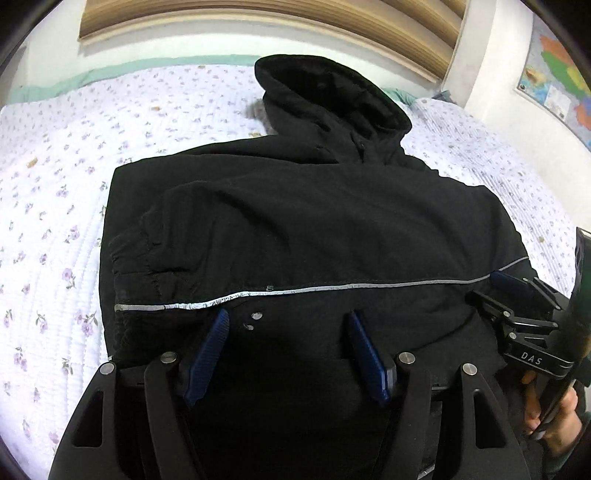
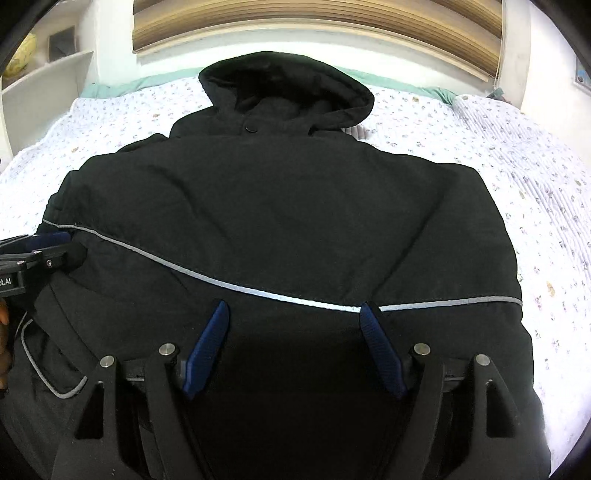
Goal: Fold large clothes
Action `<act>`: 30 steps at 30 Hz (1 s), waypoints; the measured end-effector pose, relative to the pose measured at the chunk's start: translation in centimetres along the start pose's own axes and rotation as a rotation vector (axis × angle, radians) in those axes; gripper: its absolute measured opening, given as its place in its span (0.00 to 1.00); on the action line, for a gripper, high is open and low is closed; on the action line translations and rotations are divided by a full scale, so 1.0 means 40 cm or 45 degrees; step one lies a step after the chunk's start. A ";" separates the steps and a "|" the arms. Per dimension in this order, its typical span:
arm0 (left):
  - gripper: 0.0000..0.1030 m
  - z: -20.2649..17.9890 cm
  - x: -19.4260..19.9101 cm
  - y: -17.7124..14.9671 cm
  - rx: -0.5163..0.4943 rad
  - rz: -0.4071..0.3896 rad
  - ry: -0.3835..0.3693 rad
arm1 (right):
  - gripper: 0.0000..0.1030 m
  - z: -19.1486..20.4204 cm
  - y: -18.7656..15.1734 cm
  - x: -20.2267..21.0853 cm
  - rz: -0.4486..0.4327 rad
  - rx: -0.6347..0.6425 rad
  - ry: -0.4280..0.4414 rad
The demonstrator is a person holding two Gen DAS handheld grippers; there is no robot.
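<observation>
Black padded fabric fills both views: a hooded jacket (image 1: 295, 221) lies flat on a bed (image 1: 55, 221) covered with a white quilt printed with small purple flowers. Its long axis runs from the lower edge of each frame up to the hood (image 2: 286, 92), which points toward the far wall and the wooden window blind (image 2: 314, 26) at the top. A thin silver reflective stripe (image 2: 221, 282) crosses the jacket from side to side. In the left wrist view the left tool (image 1: 288, 350) sits at lower centre, its blue fingers (image 1: 208, 354) spread apart over the dark cloth below the stripe, pinching nothing. In the right wrist view the right tool (image 2: 295, 347) is likewise released, blue fingers (image 2: 207, 350) wide apart above the fabric, the right-hand tip just at the stripe. Only the left wrist view shows a gathered elastic cuff (image 1: 136, 266) at the jacket's left edge, a coloured map (image 1: 557, 74) on the wall at upper right, and the right tool's black body with a hand gripping it at lower right. Only the right wrist view shows a round snap button (image 2: 252, 128) below the hood, white shelves (image 2: 48, 77) at upper left, and a curved grey piping loop at lower left. Open quilt surrounds the jacket on the left, right and far sides, with a green bed edge beyond the hood.
</observation>
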State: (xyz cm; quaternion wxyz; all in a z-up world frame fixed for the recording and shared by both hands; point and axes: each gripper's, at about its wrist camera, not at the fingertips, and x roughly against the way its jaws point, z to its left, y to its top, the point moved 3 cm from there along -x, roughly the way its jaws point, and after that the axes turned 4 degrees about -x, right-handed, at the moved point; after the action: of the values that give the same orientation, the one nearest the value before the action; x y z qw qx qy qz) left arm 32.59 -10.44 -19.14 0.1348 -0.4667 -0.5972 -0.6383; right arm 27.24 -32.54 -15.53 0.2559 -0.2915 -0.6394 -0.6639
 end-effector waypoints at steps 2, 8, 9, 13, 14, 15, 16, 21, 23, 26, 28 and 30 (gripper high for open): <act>0.66 -0.003 0.004 0.002 -0.001 -0.011 -0.002 | 0.75 -0.003 0.010 -0.006 -0.001 -0.005 0.004; 0.67 -0.009 0.087 0.034 -0.009 -0.020 -0.123 | 0.75 -0.012 0.057 0.019 0.081 -0.039 0.061; 0.67 -0.004 0.117 0.055 0.007 -0.056 -0.177 | 0.75 -0.020 0.079 0.025 0.073 -0.057 0.085; 0.67 0.042 0.127 0.113 0.088 -0.047 -0.107 | 0.75 -0.101 0.170 0.040 0.038 -0.147 -0.048; 0.67 0.066 0.080 0.109 0.137 0.059 -0.086 | 0.75 -0.123 0.180 0.021 0.068 -0.169 -0.076; 0.66 0.085 0.033 0.097 0.176 0.154 -0.063 | 0.74 -0.142 0.178 -0.019 0.146 -0.179 -0.121; 0.65 0.093 0.002 0.086 0.195 0.209 -0.068 | 0.74 -0.150 0.168 -0.052 0.214 -0.179 -0.141; 0.65 0.054 0.011 0.126 0.153 0.299 0.033 | 0.74 -0.113 0.178 -0.088 0.375 -0.028 -0.220; 0.66 0.063 0.038 0.153 0.195 0.309 -0.018 | 0.68 -0.119 0.203 -0.069 0.447 -0.048 -0.169; 0.65 0.075 0.147 0.242 0.268 0.253 -0.097 | 0.61 -0.138 0.279 0.021 0.469 -0.091 -0.050; 0.66 0.078 0.247 0.349 0.255 0.138 -0.082 | 0.61 -0.153 0.356 0.104 0.392 -0.060 -0.064; 0.66 0.076 0.316 0.447 0.238 0.054 -0.083 | 0.61 -0.180 0.463 0.199 0.260 -0.069 -0.098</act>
State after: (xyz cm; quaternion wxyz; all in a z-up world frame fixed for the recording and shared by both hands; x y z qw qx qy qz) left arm 40.30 -7.36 1.35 0.1720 -0.4851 -0.6481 -0.5613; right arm 34.44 -40.41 3.01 0.2895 -0.3874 -0.5977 -0.6395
